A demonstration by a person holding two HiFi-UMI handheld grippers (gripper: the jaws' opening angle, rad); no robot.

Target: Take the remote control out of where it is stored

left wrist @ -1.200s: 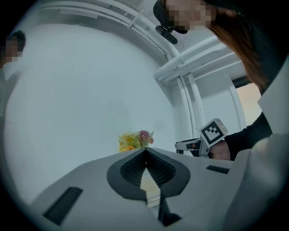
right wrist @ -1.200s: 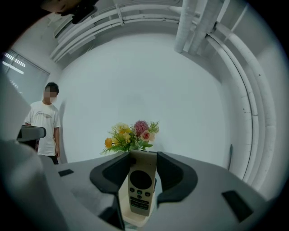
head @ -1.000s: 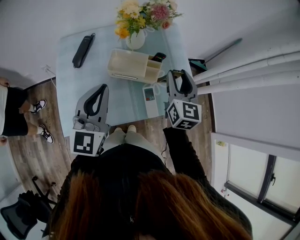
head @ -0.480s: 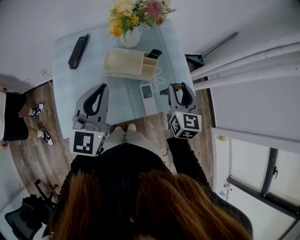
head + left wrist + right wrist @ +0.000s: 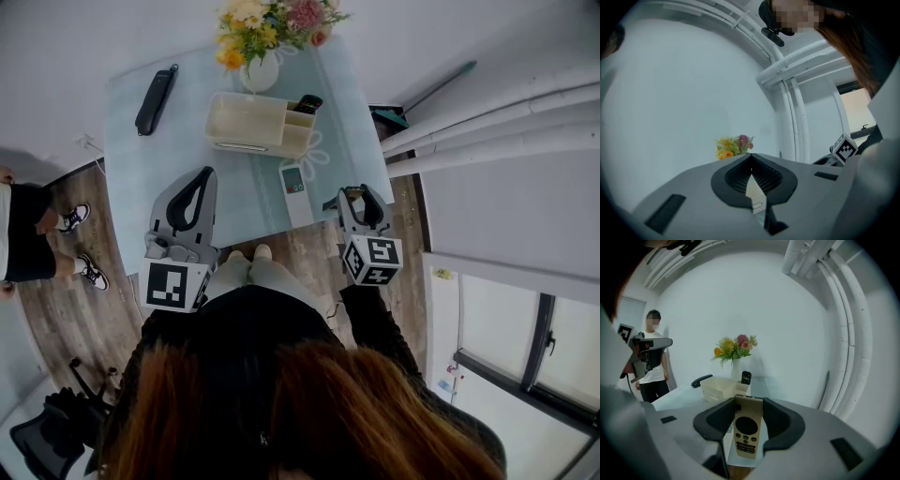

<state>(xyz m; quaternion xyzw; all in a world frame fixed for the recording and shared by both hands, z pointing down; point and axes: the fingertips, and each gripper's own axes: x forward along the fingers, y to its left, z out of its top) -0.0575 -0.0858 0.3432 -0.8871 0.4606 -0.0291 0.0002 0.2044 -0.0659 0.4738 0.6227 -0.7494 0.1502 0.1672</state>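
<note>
My right gripper (image 5: 359,191) is shut on a cream remote control (image 5: 746,430) with a round black pad and small buttons, held lengthwise between the jaws (image 5: 747,401) over the table's near right edge. A cream organizer box (image 5: 255,123) stands on the pale blue table (image 5: 141,164), and a black remote (image 5: 307,104) sticks up from its right compartment, also seen as the black remote (image 5: 746,377) in the right gripper view. A white remote with a small display (image 5: 296,192) lies flat in front of the box. My left gripper (image 5: 203,174) hovers shut and empty at the near left, its tips (image 5: 751,159) together.
A vase of flowers (image 5: 259,56) stands behind the organizer. A long black case (image 5: 155,98) lies at the table's far left. A person (image 5: 652,362) stands on the wooden floor left of the table. White pipes (image 5: 487,131) run along the wall at right.
My right gripper has drawn back from beside the organizer toward the table's near edge, carrying the cream remote. The left gripper has stayed put.
</note>
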